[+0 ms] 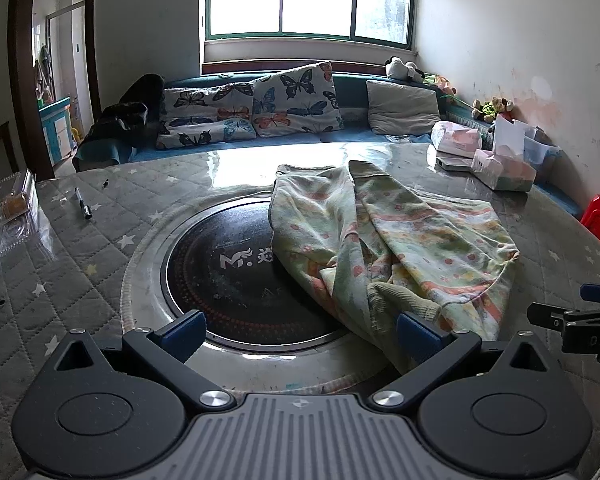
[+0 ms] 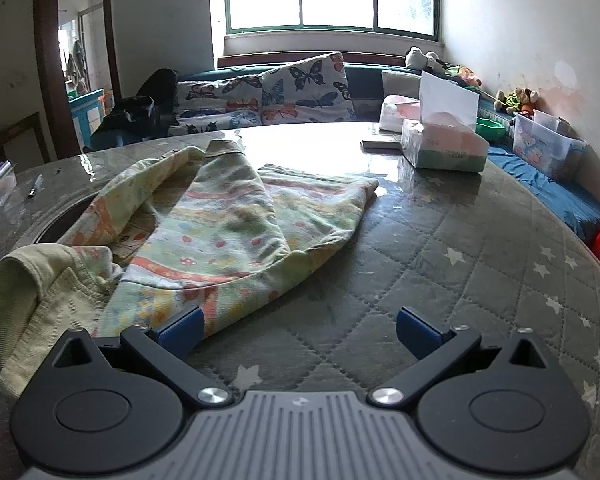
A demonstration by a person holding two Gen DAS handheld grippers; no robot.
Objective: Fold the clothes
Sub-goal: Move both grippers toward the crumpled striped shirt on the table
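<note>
Black hob (image 1: 236, 280) marked "M"; both tools (image 1: 300, 334) (image 2: 298, 332) gape beside floral garment (image 1: 384, 236).

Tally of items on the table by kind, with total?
Garment: 1
Tissue boxes: 2
Tissue pack: 1
Pen: 1
Clear container: 1
Flat white device: 1
Total: 7
</note>
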